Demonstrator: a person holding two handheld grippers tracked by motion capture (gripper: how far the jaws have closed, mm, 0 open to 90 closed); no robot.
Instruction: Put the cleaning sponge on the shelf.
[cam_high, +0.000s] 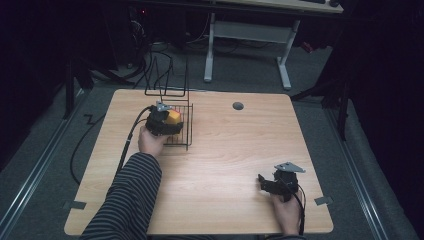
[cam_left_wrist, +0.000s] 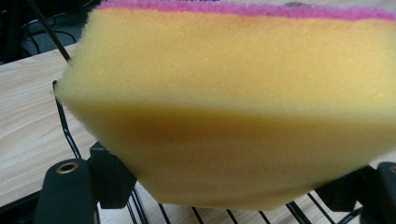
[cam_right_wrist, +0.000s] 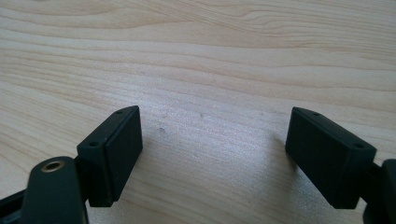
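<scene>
Left gripper (cam_high: 167, 122) grips sponge (cam_left_wrist: 224, 107) over wire rack (cam_high: 181, 127) (right gripper (cam_right_wrist: 212, 154) agape).

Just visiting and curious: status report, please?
Left gripper shut on yellow sponge, over wire rack. Right gripper open, empty, over bare table. Nothing blocking.

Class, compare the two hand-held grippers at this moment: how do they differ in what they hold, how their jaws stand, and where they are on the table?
The left hand-held gripper is shut on a yellow sponge with a pink top layer; the right hand-held gripper holds nothing. The left's jaws press into the sponge's sides; the right's stand wide apart over bare wooden table. The left is at the black wire rack, far left; the right sits near the front right corner. Both are black, cabled and held by a hand.
</scene>
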